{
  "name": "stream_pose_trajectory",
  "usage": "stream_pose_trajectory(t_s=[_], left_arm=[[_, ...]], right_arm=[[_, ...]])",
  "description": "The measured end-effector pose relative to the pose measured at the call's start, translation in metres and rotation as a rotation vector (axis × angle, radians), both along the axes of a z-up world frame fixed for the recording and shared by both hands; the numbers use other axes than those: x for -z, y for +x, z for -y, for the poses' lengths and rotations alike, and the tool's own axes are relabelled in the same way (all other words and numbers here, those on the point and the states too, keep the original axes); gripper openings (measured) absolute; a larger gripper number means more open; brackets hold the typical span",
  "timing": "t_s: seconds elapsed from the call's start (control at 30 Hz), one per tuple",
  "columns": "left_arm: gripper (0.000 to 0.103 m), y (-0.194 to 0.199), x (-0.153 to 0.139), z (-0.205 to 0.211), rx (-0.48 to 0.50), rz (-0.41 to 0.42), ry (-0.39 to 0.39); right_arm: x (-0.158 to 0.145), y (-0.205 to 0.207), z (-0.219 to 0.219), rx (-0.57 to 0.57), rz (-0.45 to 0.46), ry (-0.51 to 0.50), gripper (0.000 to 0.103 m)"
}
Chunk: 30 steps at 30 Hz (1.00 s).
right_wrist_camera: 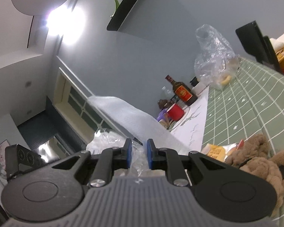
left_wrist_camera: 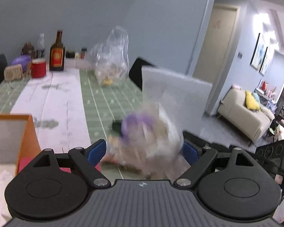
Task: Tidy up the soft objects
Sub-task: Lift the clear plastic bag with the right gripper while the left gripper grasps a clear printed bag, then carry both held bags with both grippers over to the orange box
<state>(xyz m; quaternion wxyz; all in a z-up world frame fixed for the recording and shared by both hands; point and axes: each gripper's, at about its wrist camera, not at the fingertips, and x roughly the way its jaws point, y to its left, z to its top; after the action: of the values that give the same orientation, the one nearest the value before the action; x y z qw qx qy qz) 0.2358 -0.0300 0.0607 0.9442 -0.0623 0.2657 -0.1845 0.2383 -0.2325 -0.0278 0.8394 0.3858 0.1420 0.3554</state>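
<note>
In the left wrist view a clear plastic bag (left_wrist_camera: pixel 172 94) hangs blurred over the green checked table (left_wrist_camera: pixel 108 102), with a purple and beige plush toy (left_wrist_camera: pixel 142 132) inside it. My left gripper (left_wrist_camera: pixel 143 149) stands wide around the toy's lower part. Its blue pads (left_wrist_camera: pixel 97 150) flank the toy, and no firm squeeze shows. In the right wrist view my right gripper (right_wrist_camera: pixel 139 151) is nearly shut, pinching crumpled film of the plastic bag (right_wrist_camera: pixel 130 117). A brown plush toy (right_wrist_camera: pixel 259 162) lies on the cloth to the right of it.
An orange box (left_wrist_camera: pixel 29 132) stands at the near left with something pink (left_wrist_camera: pixel 25 163) beside it. A second clear bag (left_wrist_camera: pixel 109 60), a brown bottle (left_wrist_camera: pixel 57 53), a red cup (left_wrist_camera: pixel 38 68) and small items sit at the far end. A yellow packet (right_wrist_camera: pixel 215 151) lies by the brown plush.
</note>
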Motion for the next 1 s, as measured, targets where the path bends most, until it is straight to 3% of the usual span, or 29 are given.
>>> stream_pose_trajectory(t_s=[0.1,0.23,0.33,0.47,0.53,0.6,0.67,0.73,0.83,1.0], left_arm=[[0.102,0.001,-0.003,-0.004,-0.019,0.014,-0.017],[0.063,0.011,0.002,-0.007,-0.016,-0.089,-0.042],[0.06,0.018,0.008,-0.009,-0.028,-0.133,-0.065],[0.059,0.013,0.005,-0.008,-0.016,-0.108,-0.029],[0.059,0.009,0.003,-0.006,-0.001,-0.1,-0.013],[0.059,0.006,0.003,-0.003,-0.003,-0.095,0.0],[0.059,0.007,0.003,-0.001,-0.006,-0.093,0.021],[0.059,0.007,0.003,-0.001,-0.007,-0.095,0.032],[0.059,0.007,0.003,-0.003,-0.001,-0.106,0.022],[0.058,0.003,0.001,-0.003,0.009,-0.089,0.04]], right_arm=[[-0.004,-0.002,-0.005,-0.01,0.03,-0.043,0.015],[-0.003,-0.001,-0.008,-0.013,0.03,-0.06,0.015],[-0.003,0.0,-0.011,0.0,0.024,-0.087,0.015],[-0.004,-0.002,-0.011,0.027,0.025,-0.107,0.015],[-0.003,-0.001,-0.009,0.047,0.01,-0.118,0.023],[-0.001,0.0,-0.008,0.055,-0.006,-0.127,0.024],[-0.001,0.001,-0.009,0.065,-0.022,-0.143,0.032],[-0.001,0.001,-0.011,0.099,-0.034,-0.186,0.054],[-0.003,0.001,-0.015,0.152,-0.041,-0.256,0.078],[-0.002,0.002,-0.016,0.187,-0.053,-0.298,0.094]])
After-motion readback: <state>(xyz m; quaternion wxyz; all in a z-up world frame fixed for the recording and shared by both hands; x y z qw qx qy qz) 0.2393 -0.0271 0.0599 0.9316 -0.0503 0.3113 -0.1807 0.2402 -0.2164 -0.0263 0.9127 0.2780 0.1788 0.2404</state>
